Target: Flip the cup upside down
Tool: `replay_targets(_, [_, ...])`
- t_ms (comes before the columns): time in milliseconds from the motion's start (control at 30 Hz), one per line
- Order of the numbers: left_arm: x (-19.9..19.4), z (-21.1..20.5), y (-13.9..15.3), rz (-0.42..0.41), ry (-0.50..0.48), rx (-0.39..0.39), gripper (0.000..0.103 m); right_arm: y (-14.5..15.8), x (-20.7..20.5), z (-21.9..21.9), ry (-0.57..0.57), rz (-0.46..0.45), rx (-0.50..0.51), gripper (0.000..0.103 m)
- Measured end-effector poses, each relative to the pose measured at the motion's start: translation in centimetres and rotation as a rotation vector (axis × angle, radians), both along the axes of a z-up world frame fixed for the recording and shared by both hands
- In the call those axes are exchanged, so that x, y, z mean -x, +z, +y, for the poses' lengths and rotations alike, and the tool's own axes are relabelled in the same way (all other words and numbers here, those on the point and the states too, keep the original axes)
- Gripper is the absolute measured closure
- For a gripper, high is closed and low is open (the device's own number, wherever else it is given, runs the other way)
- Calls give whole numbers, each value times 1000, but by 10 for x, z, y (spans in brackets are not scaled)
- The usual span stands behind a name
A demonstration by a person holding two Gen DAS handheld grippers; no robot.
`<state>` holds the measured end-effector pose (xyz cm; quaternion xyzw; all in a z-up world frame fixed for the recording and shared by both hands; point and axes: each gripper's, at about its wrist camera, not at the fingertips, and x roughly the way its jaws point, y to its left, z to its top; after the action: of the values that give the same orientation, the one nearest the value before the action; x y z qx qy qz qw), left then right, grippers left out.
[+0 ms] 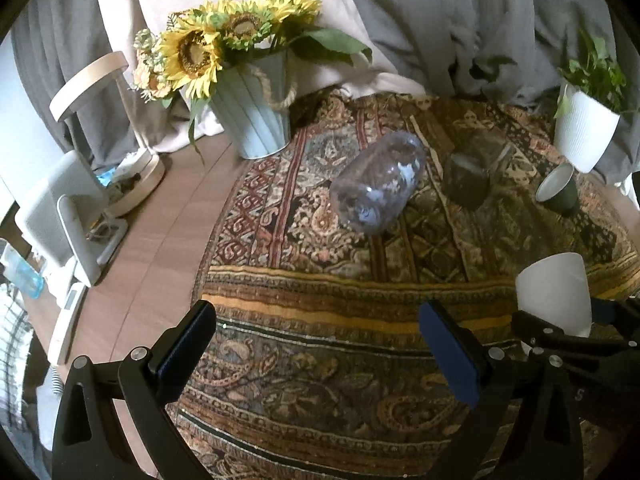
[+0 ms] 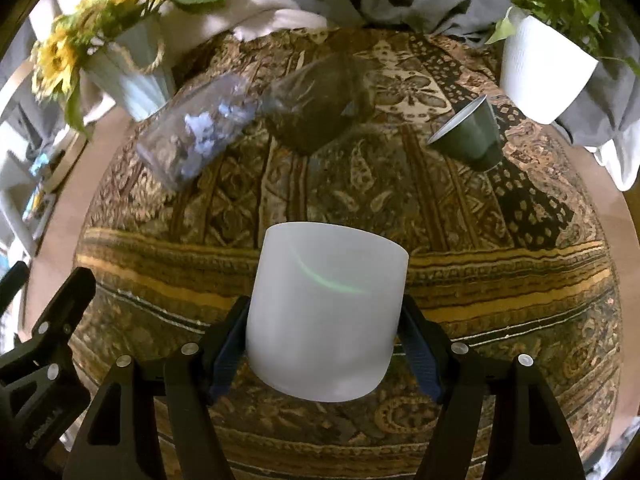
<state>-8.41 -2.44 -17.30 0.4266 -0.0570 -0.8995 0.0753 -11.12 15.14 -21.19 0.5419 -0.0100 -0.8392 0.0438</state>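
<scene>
The patterned cloth (image 2: 500, 276) pads your table. At its six o'clock edge, your right tool (image 2: 324, 344) clamps the white cup (image 2: 326, 316) by its sides, leaving room to rotate it. Your left tool (image 1: 316, 356) waits apart, empty.

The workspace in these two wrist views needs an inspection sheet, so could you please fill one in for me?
Surface: patterned cloth over a wooden table.
Job's things: white cup held in the right gripper; which end is its mouth cannot be told.
Clutter: clear plastic cup and dark translucent cup lying tipped over; green cup tilted.
Grippers: left gripper open and empty; right shut on the white cup.
Cables: nothing seen.
Surroundings: sunflower pot, white plant pot, grey drapes, wooden ring stand.
</scene>
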Motion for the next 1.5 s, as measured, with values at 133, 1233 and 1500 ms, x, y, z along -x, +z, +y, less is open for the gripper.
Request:
replay_targets(133, [-5,2,-5,-9,7,11,0,-7,-5,-2,40,-20,-18,32])
replay_targets(1233, [-58,55,113,191,-75,-154,0,137,-91,88,-153,386,104,16])
replay_targets(1500, [-73,70,150,304,-85,-167,0,175,-118,105,-167,543,108,11])
